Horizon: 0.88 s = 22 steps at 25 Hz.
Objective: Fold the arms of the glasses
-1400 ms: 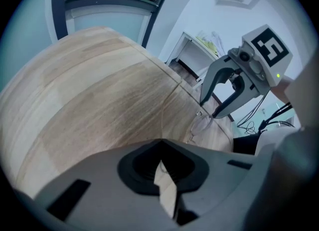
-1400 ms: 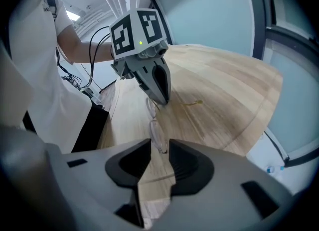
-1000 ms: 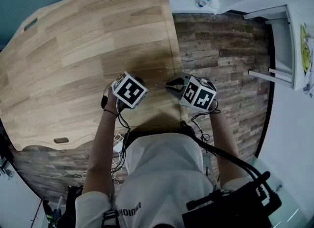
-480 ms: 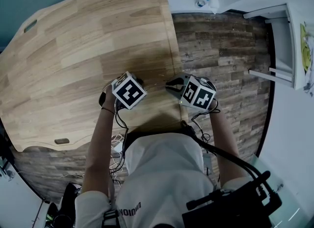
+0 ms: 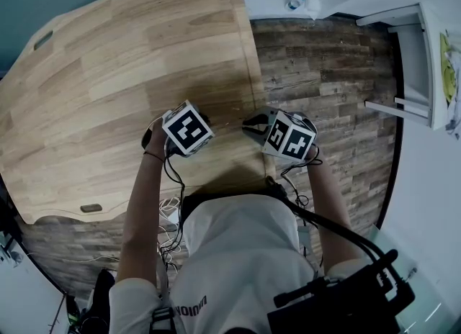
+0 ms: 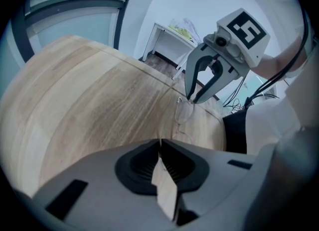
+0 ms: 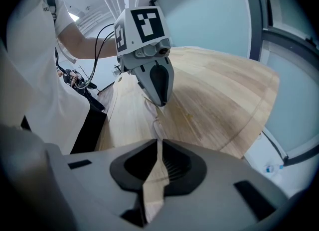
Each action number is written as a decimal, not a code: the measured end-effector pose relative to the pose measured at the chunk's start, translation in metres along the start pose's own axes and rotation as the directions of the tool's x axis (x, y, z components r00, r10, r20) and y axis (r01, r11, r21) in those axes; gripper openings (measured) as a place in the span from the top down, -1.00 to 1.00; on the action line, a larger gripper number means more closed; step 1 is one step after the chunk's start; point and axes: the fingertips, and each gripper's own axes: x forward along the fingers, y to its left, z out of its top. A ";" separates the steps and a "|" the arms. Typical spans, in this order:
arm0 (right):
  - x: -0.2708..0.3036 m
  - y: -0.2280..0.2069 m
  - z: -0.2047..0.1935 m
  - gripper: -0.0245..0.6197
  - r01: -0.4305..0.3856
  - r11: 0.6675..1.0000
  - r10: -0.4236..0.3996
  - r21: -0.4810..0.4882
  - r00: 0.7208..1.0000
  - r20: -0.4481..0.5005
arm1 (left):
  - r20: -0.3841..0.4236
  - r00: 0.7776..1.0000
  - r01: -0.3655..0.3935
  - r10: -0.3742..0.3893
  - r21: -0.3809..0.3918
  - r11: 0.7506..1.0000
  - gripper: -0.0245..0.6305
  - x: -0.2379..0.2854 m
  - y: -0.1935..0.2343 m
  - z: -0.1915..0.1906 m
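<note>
Thin wire-framed glasses lie low over the wooden table, near its front right corner, between my two grippers. In the right gripper view the glasses show as faint loops just beyond my jaws. My left gripper is shut, and a thin wire arm of the glasses runs into its tips. My right gripper is pinched on the other side of the frame; from the left gripper view its fingertips meet on the wire. In the head view the marker cubes hide both sets of jaws, left gripper, right gripper.
The table's right edge runs just beside the right gripper, with plank floor beyond it. A white desk stands at the far right and a white unit with a small bottle at the top. Cables hang by my body.
The left gripper has rolled about its own axis, its marker cube turning and edging slightly left. The right gripper has stayed still.
</note>
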 end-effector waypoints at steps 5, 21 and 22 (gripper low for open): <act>-0.001 0.001 0.001 0.78 0.000 1.000 0.000 0.000 1.000 0.004 | 0.008 0.998 0.063 -0.062 -0.061 0.996 0.86 0.000 -0.003 -0.005; 0.003 0.001 0.002 0.80 0.001 1.000 -0.001 -0.007 1.000 -0.001 | 0.077 0.975 0.217 -0.209 -0.120 0.969 0.46 0.005 -0.021 0.003; 0.003 0.001 0.002 0.80 0.001 1.000 -0.001 -0.007 1.000 -0.001 | 0.085 0.971 0.231 -0.222 -0.123 0.965 0.46 0.006 -0.023 0.004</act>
